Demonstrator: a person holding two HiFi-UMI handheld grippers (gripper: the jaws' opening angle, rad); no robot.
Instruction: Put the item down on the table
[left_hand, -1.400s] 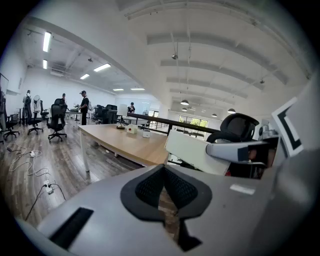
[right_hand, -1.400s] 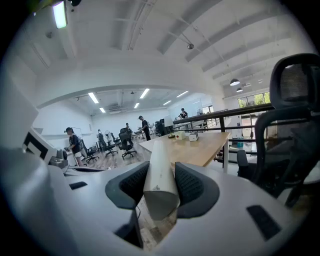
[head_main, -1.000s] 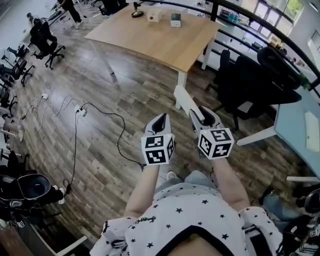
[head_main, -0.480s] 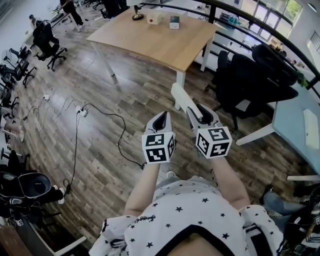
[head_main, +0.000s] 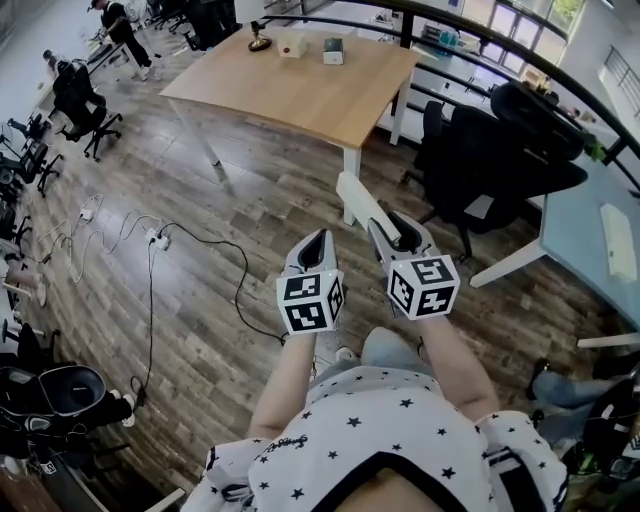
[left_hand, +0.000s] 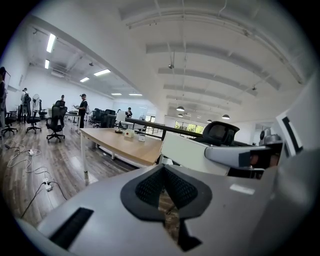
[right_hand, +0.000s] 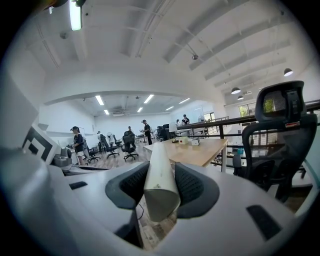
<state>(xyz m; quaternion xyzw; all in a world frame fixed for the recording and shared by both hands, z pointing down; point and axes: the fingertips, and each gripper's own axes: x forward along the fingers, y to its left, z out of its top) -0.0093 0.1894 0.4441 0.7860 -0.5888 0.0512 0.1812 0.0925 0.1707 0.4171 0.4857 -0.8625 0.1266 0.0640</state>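
We find the right tool clamped on the long white item — held in the air over the floor, short of the worktop's near corner. The left tool, just beside it, has its jaws together — empty.

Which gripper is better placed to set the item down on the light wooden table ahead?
Right. The right gripper has its jaws closed on the long white bar, which points toward the light wooden table. The left gripper has its jaws shut with nothing between them.
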